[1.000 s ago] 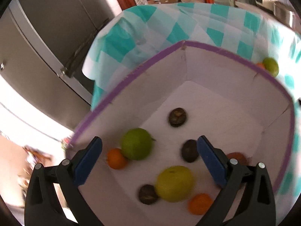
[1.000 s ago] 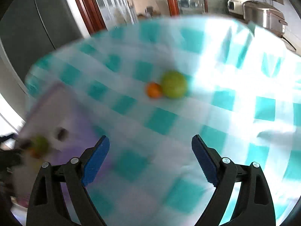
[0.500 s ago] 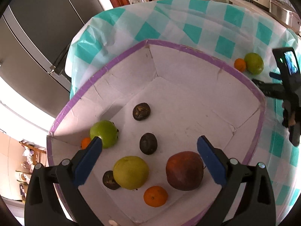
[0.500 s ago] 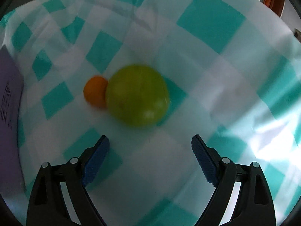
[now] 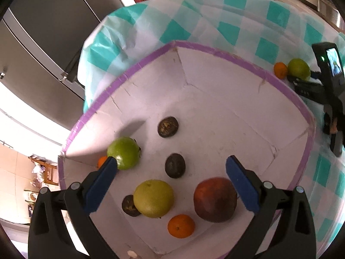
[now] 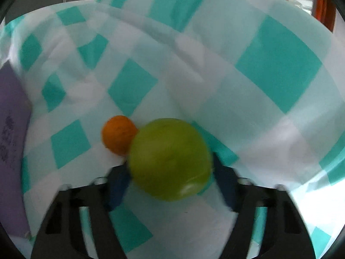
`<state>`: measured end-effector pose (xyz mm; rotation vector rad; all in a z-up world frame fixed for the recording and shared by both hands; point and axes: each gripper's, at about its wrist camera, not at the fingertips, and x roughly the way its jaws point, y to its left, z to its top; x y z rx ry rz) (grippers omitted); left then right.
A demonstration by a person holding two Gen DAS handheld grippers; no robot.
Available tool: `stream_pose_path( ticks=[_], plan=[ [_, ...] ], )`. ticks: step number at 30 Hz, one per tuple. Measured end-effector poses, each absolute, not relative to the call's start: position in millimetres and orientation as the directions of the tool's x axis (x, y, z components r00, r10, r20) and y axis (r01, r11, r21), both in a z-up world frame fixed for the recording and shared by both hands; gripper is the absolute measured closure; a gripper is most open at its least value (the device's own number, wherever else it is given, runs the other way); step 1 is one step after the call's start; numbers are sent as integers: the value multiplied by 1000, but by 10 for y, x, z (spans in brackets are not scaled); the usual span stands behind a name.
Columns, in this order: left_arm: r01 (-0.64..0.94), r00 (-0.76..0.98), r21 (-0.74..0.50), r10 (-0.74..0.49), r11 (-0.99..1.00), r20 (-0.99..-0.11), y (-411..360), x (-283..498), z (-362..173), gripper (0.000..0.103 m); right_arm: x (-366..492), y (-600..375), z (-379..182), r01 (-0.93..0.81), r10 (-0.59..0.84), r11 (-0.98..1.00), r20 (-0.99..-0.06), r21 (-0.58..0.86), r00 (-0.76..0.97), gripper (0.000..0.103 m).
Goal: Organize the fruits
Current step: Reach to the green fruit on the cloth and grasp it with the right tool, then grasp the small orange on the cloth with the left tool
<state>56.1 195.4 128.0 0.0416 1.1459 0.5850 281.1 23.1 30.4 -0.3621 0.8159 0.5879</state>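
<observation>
While eight fruits fill box, two remain.

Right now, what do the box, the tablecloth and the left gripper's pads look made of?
Box: likely cardboard, matte white inside, with creased fold lines and purple tape along the rim. Tablecloth: thin, slightly glossy sheet, probably plastic or coated paper, going by its sharp wrinkles and sheen. Left gripper pads: blue, matte, perhaps rubber or foam; the look leaves it open.
</observation>
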Motion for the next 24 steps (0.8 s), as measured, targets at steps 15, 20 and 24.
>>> stream_pose_path(
  ticks=[15, 20, 24],
  plan=[
    [-325, 454, 85, 234, 942, -859, 1337, 1694, 1760, 2, 2636, -803, 314, -420, 367, 896, -770, 142, 522, 40],
    [-275, 385, -18, 93, 961, -918, 878, 2254, 1377, 2, 2326, -1124, 334, -390, 374, 904, -763, 173, 528, 40],
    [-303, 345, -10, 100, 953, -933, 760, 2586, 988, 2, 2285, -1170, 220, -398, 401, 895, -757, 203, 516, 40]
  ],
)
